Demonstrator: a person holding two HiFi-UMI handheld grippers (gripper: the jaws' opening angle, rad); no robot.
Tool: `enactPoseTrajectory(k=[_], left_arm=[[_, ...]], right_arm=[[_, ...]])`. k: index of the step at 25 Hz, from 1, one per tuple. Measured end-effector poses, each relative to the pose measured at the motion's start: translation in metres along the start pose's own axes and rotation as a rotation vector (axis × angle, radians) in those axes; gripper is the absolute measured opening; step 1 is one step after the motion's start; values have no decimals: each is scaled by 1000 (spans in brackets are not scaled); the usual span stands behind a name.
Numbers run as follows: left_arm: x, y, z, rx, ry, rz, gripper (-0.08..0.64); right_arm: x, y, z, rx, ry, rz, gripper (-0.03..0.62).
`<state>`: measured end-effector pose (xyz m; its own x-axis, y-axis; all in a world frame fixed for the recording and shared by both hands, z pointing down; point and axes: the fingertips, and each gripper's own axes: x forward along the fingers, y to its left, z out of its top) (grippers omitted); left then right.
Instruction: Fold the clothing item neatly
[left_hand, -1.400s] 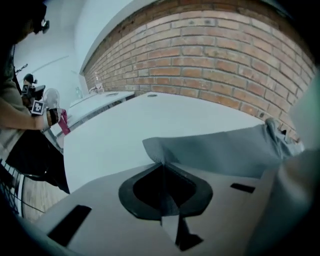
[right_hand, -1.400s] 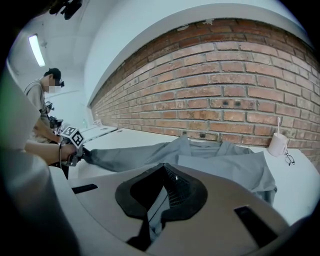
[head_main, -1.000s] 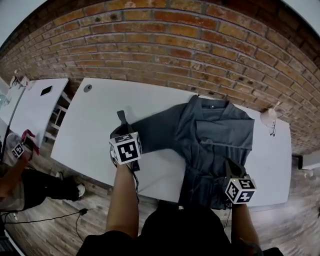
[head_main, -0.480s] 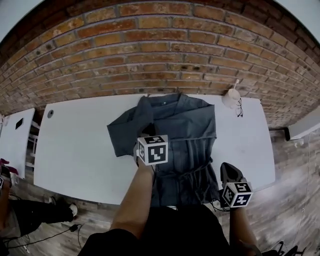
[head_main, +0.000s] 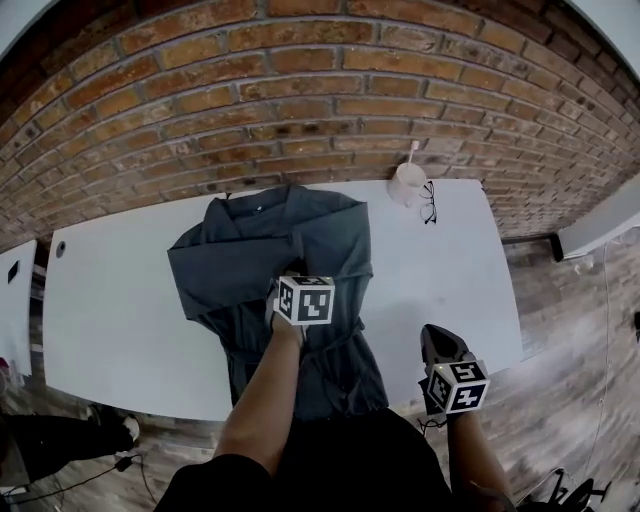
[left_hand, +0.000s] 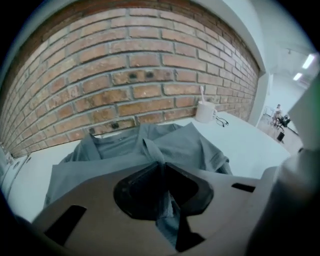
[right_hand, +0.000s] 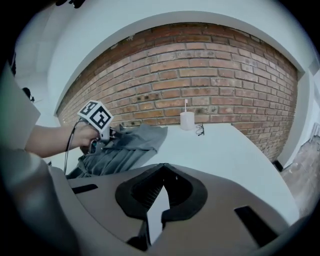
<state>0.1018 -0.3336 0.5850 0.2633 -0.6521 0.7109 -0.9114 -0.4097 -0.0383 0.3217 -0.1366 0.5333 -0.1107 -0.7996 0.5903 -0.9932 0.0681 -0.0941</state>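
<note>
Between the closed jaws of the left hand-held gripper (left_hand: 162, 167) sits a pinched fold of soft grey shirt (head_main: 250, 250); the head view hides this grip behind the marker cube. The right hand-held gripper (right_hand: 161, 170), jaws together and empty, hangs over the near edge of the smooth white table (head_main: 440, 270). The shirt lies rumpled mid-table.

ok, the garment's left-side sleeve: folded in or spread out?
Folded in: the left tongs hold its cloth over the garment middle, and no sleeve lies out on the table.

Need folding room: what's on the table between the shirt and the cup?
Nothing; head view shows bare table between shirt and cup.
</note>
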Motion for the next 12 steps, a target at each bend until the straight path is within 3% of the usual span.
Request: enactPoseTrajectory(k=[1,3,6,8,11,12], left_arm=[[6,-12,-8,6,24,-25,44],[9,-35,-19,-5,56,-84,174],[-6,-56,-18,-65,52,-145,202],[-25,-51,-14,-117,24,-136,202],[-54,-19,-18,-159,4,-62,188],[-63,-6,-22,-173,0,-30,99]], right_arm=[[5,-2,3,-3,-4,22,0],[15,-4,11,-8,-11,68,0],[31,0,24,-18,-20,145,2],[40,8,35,-23,-34,203,0],[54,24,48,-20,-59,287,0],[58,29,51,-18,-62,309,0]])
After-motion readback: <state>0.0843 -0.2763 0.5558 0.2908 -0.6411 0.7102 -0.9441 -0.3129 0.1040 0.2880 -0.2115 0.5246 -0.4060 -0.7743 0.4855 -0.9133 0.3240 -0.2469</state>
